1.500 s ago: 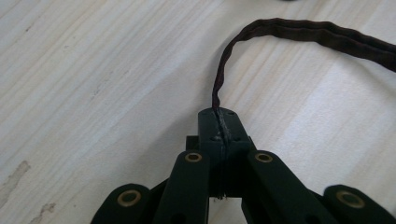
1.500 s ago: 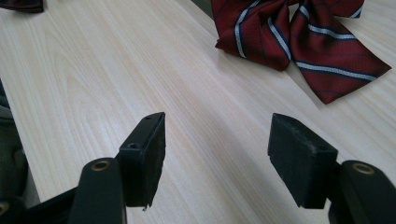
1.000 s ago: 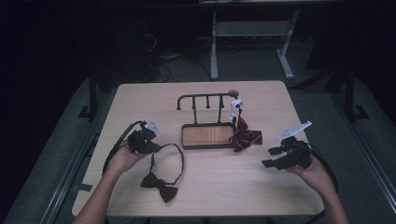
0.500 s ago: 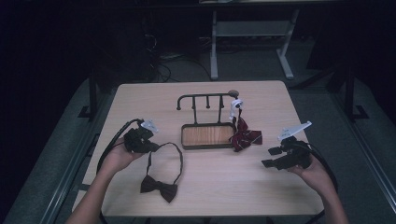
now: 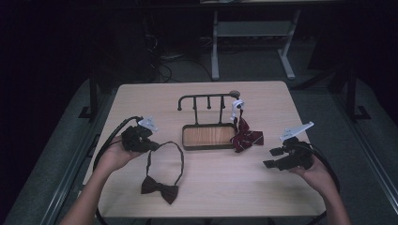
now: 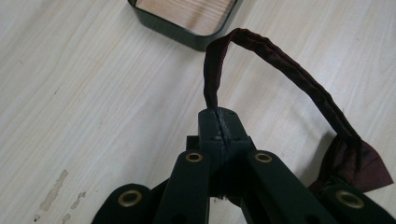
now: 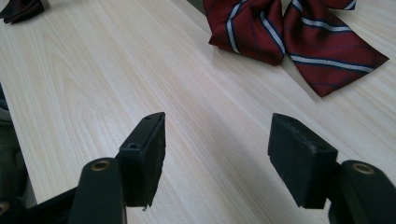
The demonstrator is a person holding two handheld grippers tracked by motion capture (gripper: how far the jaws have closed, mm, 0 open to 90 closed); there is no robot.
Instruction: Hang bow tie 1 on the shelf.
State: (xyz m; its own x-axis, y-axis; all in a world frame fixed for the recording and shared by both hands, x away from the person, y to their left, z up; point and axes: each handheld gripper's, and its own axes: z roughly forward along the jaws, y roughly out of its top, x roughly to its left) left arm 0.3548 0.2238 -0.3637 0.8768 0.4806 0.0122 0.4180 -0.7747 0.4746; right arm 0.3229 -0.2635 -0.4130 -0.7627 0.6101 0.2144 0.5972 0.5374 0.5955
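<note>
Left gripper view: my L gripper (image 6: 219, 122) pinches dark maroon fabric bow tie's (image 5: 159, 189) strap for lifting off tabletop's (image 5: 141, 98) near-left corner; R gripper (image 7: 224, 154) jaws spread, waiting.

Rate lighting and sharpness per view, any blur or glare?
High view: dim, surroundings black, table evenly lit, no glare. Left gripper view: strap sharp, near linkage soft. Right gripper view: bright, striped tie crisp, right gripper casting faint shadows.
</note>
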